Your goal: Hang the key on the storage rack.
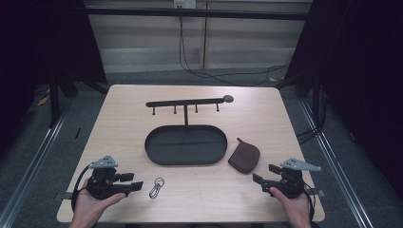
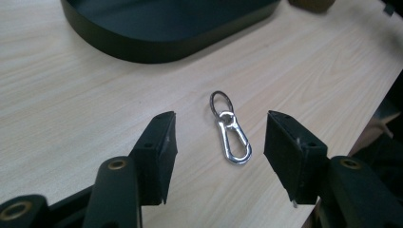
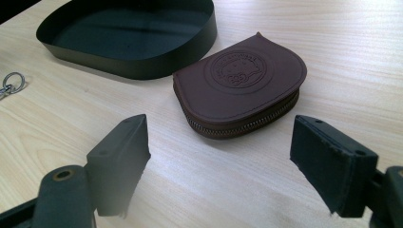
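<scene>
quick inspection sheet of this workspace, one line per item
surface: light wood table, flat, no spills seen
job's things: silver carabiner keyring lies flat on the table in front of the left gripper's jaws; brown zipped pouch lies ahead of the right gripper, beside the tray
clutter: dark oval tray with a hook rack standing at its far edge; tray looks bare inside
grippers: left gripper open, holding nothing; right gripper open, holding nothing; both near the table's front edge
cables: black cable hangs down the back wall and runs along the floor
surroundings: dark curtains either side, pale panelled wall behind
</scene>
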